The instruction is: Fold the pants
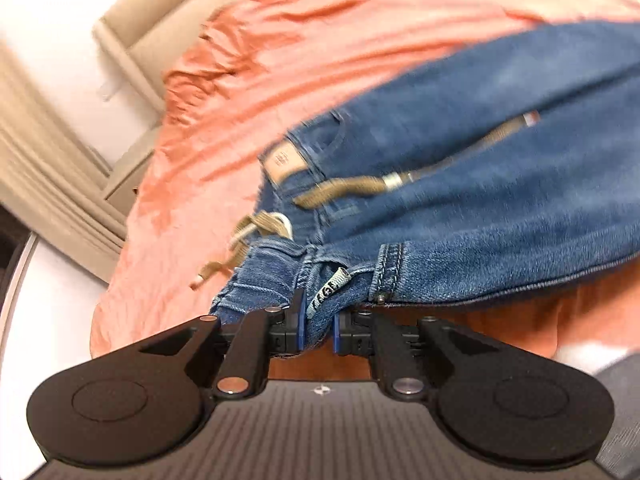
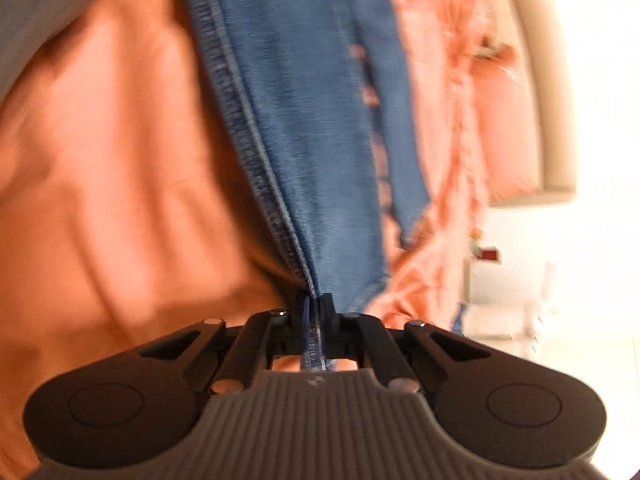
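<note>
Your left tongs are clamped on the waistband of the jeans; your right tongs pinch a stitched seam edge. The jeans lie across the orange bedspread.

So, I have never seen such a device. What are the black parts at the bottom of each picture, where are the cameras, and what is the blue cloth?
Each picture comes from a camera mounted on a hand-held claw, looking forward along its two fingers. A person carries one claw in each hand. The left claw is shut on the waistband end of blue jeans, near their tan drawstring. The right claw is shut on a stitched edge of the same jeans. They lie on an orange bedspread.
</note>
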`<state>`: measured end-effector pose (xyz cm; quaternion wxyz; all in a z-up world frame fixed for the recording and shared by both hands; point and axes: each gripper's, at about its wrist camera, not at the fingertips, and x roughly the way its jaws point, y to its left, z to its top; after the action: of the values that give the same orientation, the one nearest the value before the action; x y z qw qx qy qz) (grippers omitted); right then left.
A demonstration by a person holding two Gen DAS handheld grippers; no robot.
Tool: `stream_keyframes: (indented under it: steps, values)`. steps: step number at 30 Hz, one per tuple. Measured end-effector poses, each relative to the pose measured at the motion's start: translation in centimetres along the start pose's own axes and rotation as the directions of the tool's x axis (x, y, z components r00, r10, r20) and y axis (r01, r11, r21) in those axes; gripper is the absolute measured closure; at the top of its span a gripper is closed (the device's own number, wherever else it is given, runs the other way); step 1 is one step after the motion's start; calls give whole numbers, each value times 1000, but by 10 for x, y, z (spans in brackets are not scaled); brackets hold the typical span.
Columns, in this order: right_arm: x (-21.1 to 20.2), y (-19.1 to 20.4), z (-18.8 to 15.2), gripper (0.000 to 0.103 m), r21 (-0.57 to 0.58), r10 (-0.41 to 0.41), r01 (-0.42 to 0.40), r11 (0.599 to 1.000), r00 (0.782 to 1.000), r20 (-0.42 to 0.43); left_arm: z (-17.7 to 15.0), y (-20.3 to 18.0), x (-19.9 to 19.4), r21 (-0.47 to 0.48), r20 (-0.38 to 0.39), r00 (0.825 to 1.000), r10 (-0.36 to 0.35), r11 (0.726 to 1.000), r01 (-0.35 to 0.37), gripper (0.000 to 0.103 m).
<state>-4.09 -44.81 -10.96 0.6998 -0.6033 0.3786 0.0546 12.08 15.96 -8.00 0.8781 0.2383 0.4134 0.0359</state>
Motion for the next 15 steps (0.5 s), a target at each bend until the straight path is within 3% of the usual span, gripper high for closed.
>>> stream_keyframes:
  steps: [3, 8, 15]
  values:
    - [-2, -20, 7, 103, 117, -80, 82, 990, 997, -21, 7, 14, -9, -107, 36, 999, 0, 994, 4, 90]
    - [-5, -66, 17, 103, 294, -145, 156, 943, 988, -58, 32, 36, -19, -224, 73, 997, 1, 974, 16, 90]
    - [21, -138, 48, 103, 424, -125, 152, 893, 988, -93, 93, 58, -4, -291, 42, 999, 19, 957, -6, 90]
